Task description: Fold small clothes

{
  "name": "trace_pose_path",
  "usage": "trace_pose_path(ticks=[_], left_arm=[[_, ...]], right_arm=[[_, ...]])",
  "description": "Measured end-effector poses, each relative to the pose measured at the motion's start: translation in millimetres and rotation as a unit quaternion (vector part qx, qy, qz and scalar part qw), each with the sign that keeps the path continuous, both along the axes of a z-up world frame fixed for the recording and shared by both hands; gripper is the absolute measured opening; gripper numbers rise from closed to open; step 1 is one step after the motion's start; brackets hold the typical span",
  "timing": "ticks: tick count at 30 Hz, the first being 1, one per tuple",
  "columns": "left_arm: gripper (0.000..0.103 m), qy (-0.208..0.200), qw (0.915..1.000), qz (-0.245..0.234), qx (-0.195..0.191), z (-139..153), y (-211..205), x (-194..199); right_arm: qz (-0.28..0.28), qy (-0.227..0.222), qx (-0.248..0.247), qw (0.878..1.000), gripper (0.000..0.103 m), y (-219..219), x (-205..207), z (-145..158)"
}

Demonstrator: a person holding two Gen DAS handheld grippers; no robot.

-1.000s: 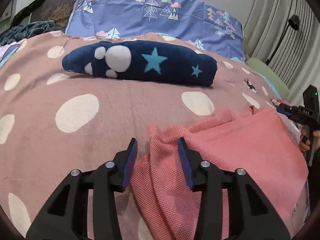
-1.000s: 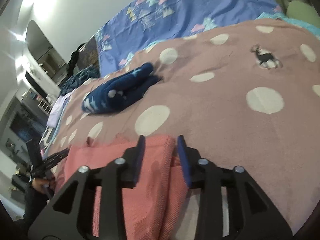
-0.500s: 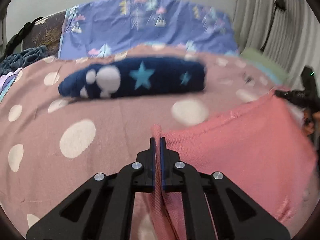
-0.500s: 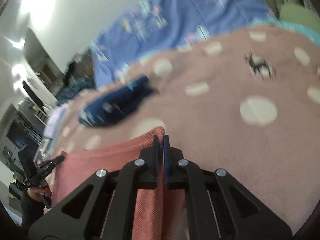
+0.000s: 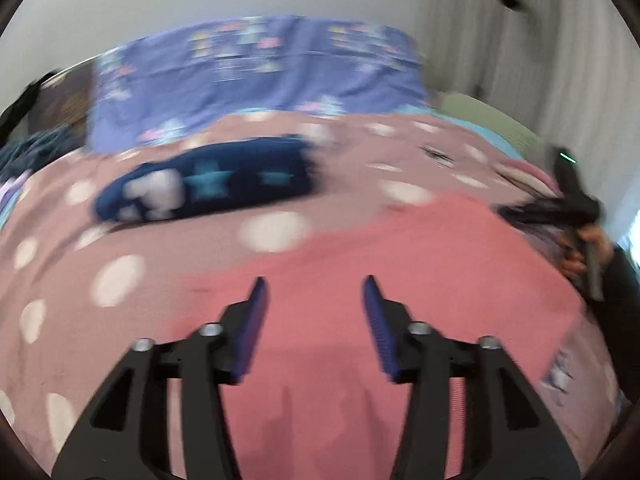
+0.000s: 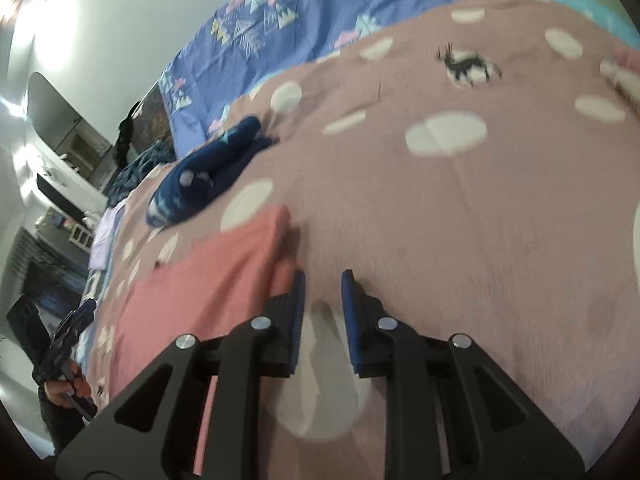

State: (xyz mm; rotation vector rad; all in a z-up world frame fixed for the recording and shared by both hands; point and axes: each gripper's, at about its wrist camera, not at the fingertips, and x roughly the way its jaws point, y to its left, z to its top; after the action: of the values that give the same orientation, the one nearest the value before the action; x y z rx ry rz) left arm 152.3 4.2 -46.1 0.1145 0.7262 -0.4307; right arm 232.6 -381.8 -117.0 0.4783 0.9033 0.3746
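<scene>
Nearest in the left wrist view, the left gripper hangs over the pink cloth, its blue-padded fingers spread fairly wide and opening, with nothing pinched between them; the cloth lies flat on the bed beneath. In the right wrist view the right gripper stands just beside the cloth's near right edge, its fingers a narrow gap apart and opening, with only the spotted blanket showing between them and no fabric gripped. The pink cloth is spread smooth on the dusty-pink blanket with white dots, its far edge running straight across. Beyond it lies a folded navy garment with stars, well apart from the pink cloth. Farther back a purple patterned bedsheet covers the head of the bed. At the right rim of the left view, a hand grips the handle of the other gripper. Both views are motion-blurred.
</scene>
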Motion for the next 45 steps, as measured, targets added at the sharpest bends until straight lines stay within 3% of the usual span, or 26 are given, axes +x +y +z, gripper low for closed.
trace_pose_path(ticks=[3, 6, 11, 15, 20, 25, 26, 28, 30, 35, 36, 38, 39, 41, 42, 43, 45], left_arm=[[0.061, 0.027, 0.9972, -0.062, 0.03, -11.9, -67.7, -26.5], [0.064, 0.059, 0.9892, -0.13, 0.033, -26.2, -138.9, -57.5], [0.073, 0.055, 0.9789, -0.184, 0.071, -32.9, -212.2, -86.1], [0.079, 0.041, 0.9764, -0.175, 0.12, -35.2, -247.4, -89.6], [0.079, 0.057, 0.9717, -0.176, 0.147, -45.9, -273.3, -92.3], [0.078, 0.088, 0.9791, -0.14, 0.118, -42.3, -279.4, -78.7], [0.074, 0.088, 0.9803, -0.136, 0.112, -40.6, -279.3, -76.3], [0.026, 0.084, 0.9814, -0.129, 0.115, -38.2, -279.8, -69.6], [0.016, 0.097, 0.9827, -0.113, 0.11, -38.5, -276.1, -61.6], [0.016, 0.125, 0.9818, -0.087, 0.114, -43.3, -268.8, -55.2], [0.019, 0.127, 0.9808, -0.09, 0.118, -44.2, -269.6, -57.1], [0.037, 0.128, 0.9801, -0.09, 0.122, -45.2, -270.6, -59.2], [0.038, 0.126, 0.9801, -0.09, 0.124, -45.6, -270.4, -60.3], [0.03, 0.125, 0.9793, -0.099, 0.125, -46.2, -271.8, -61.1], [0.01, 0.131, 0.9786, -0.107, 0.117, -46.4, -271.4, -61.3], [0.003, 0.139, 0.9777, -0.116, 0.106, -46.1, -270.1, -61.2], [0.002, 0.131, 0.9779, -0.126, 0.104, -42.6, -268.8, -64.7]], right_arm=[[0.035, -0.003, 0.028, 0.999, 0.02, -1.9, -4.7, -3.0], [0.07, -0.006, 0.058, 0.996, 0.027, 1.2, -4.0, -4.8], [0.087, -0.007, 0.072, 0.994, 0.031, -0.1, -3.5, -7.1], [0.091, -0.005, 0.083, 0.992, 0.031, -2.3, -3.7, -6.7], [0.096, -0.007, 0.082, 0.992, 0.033, -1.5, -3.0, -5.8], [0.096, -0.003, 0.096, 0.991, 0.034, -4.1, -1.2, -7.2], [0.096, -0.003, 0.097, 0.991, 0.034, -4.5, -0.5, -7.4], [0.098, -0.003, 0.098, 0.99, 0.036, -5.2, -0.8, -7.5], [0.101, -0.004, 0.099, 0.99, 0.037, -5.5, -0.3, -7.5], [0.102, -0.004, 0.101, 0.99, 0.038, -5.6, -1.1, -7.6], [0.102, -0.005, 0.101, 0.99, 0.039, -5.3, -1.1, -7.5], [0.102, -0.005, 0.1, 0.99, 0.039, -5.1, -1.2, -7.6], [0.102, -0.005, 0.1, 0.99, 0.04, -5.2, -1.3, -7.5], [0.103, -0.006, 0.099, 0.99, 0.04, -3.8, -2.0, -7.3], [0.103, -0.007, 0.098, 0.99, 0.041, -3.4, -2.0, -7.2], [0.104, -0.008, 0.097, 0.99, 0.042, -2.4, -1.6, -7.2], [0.101, -0.01, 0.098, 0.99, 0.044, 0.4, -0.8, -6.6]])
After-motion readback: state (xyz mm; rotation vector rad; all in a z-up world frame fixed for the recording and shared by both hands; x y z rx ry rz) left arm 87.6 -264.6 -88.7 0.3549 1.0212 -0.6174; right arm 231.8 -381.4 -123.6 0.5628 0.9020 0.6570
